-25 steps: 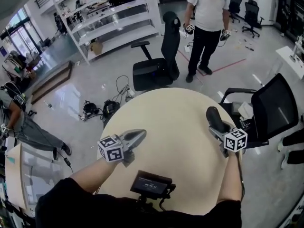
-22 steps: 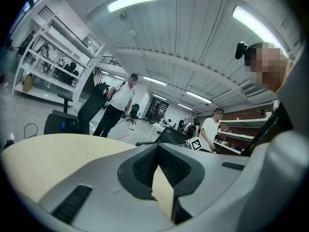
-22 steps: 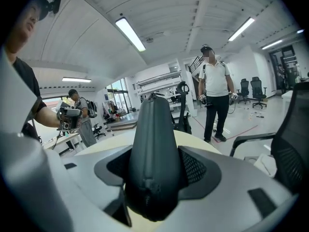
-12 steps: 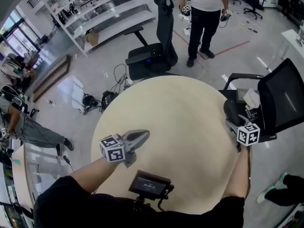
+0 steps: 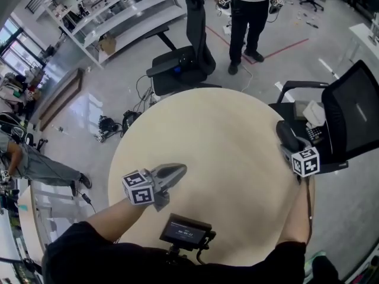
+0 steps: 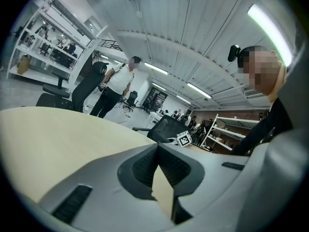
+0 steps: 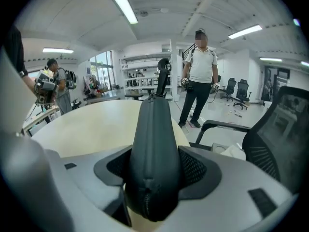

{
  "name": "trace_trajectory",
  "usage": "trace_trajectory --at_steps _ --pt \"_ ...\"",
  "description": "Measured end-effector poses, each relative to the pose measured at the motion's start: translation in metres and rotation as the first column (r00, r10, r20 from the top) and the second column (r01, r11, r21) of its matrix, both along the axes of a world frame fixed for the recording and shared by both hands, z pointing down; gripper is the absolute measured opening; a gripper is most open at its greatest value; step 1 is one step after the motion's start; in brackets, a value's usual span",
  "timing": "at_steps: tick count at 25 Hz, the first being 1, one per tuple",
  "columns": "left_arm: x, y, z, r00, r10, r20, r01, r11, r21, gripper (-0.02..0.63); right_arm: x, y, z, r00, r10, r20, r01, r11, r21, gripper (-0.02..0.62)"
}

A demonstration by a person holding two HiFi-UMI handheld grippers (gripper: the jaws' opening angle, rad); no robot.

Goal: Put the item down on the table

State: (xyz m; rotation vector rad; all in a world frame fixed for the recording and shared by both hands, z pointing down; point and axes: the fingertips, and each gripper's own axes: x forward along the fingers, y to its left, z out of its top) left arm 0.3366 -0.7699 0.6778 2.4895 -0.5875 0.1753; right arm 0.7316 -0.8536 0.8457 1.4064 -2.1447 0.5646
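The right gripper view shows the right gripper (image 7: 157,170) pinching a black soft case with a zip (image 7: 153,129) between its two pads. The head view shows only the case's dark end, at the right edge of the round beige table (image 5: 207,135), beside a black mesh chair (image 5: 355,114). I cannot tell if the case touches the table. The left gripper (image 6: 157,151) has its tips pressed together on nothing. Far off, a standing person (image 5: 246,10) is cut off at the top.
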Motion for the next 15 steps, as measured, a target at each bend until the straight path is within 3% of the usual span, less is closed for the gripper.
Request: trace_trajectory --at_steps 6,15 --pt "0.007 -0.003 0.007 1.0 0.007 -0.002 -0.007 1.0 -0.008 0.002 0.004 0.002 0.019 0.991 -0.037 -0.125 0.033 0.999 -0.034 0.285" --pt "0.011 0.002 0.004 1.0 0.016 -0.004 -0.016 1.0 -0.008 0.002 -0.012 0.014 0.019 0.988 -0.098 -0.117 0.094 0.995 -0.039 0.287"
